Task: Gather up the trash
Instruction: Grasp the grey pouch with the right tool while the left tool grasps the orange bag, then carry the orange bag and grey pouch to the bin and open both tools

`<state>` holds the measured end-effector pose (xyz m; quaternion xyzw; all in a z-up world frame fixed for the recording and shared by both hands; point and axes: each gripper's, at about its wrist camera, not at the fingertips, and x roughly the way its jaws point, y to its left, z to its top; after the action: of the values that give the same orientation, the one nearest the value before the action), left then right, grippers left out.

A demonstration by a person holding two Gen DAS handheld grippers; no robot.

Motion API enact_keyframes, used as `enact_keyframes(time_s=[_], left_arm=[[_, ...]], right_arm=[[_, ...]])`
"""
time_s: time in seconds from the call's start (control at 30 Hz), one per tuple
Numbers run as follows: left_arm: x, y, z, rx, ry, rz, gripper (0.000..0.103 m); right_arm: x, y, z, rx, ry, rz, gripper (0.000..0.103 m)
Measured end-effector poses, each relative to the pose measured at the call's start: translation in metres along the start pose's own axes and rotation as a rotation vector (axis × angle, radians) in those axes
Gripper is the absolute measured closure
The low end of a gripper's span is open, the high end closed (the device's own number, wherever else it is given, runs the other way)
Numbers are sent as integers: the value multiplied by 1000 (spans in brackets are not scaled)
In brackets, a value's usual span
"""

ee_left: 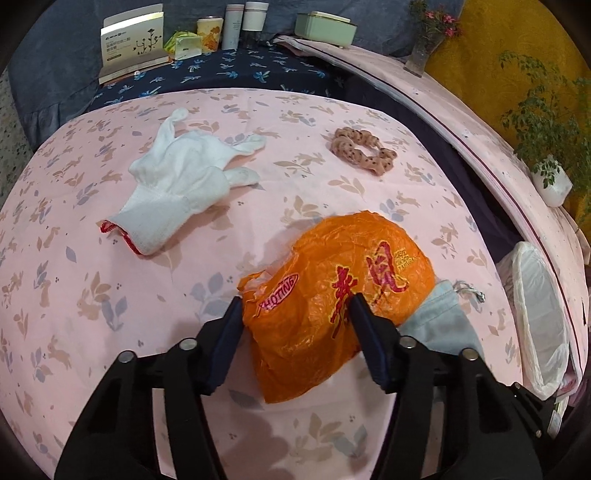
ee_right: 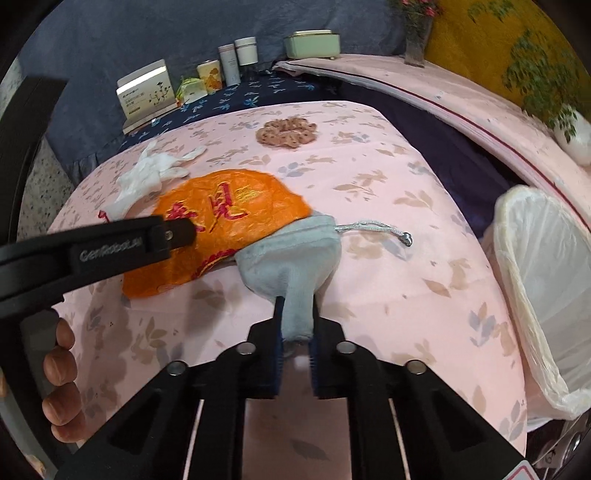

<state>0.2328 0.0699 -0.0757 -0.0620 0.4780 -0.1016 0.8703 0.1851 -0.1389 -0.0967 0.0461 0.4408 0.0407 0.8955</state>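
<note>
An orange plastic bag (ee_left: pixel 340 291) with red print lies on the pink cloth-covered table (ee_left: pixel 110 295). My left gripper (ee_left: pixel 295 310) is open, its fingers on either side of the bag's near part. The bag also shows in the right wrist view (ee_right: pixel 229 218), where the left gripper's finger (ee_right: pixel 177 230) rests against it. My right gripper (ee_right: pixel 297 314) is shut on a pale blue drawstring pouch (ee_right: pixel 291 254), which lies beside the orange bag and partly over its edge. The pouch also shows in the left wrist view (ee_left: pixel 439 321).
A white glove (ee_left: pixel 181 184) and a pink scrunchie (ee_left: pixel 364 149) lie farther back. A bin with a white liner (ee_right: pixel 546 288) stands off the table's right edge. Boxes, cups and bottles (ee_left: pixel 229 29) stand at the back. A potted plant (ee_left: pixel 546 177) sits on the right ledge.
</note>
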Motion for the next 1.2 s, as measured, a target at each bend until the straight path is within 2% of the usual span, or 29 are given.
enact_keyframes(time_s=[0.07, 0.13, 0.33, 0.77, 1.2], left_arm=[[-3, -7, -5, 23, -3, -3, 56], [-7, -14, -10, 43, -9, -9, 63], [-24, -37, -19, 78, -35, -26, 69], [-54, -102, -23, 159, -79, -48, 71], [-70, -173, -26, 252, -104, -96, 71]], right_arm=[[-5, -11, -4, 30, 0, -1, 96], [-11, -20, -9, 47, -1, -7, 96], [-36, -51, -14, 94, -35, -34, 97], [-99, -110, -3, 159, -164, -77, 97], [-130, -159, -1, 190, -221, -125, 97]])
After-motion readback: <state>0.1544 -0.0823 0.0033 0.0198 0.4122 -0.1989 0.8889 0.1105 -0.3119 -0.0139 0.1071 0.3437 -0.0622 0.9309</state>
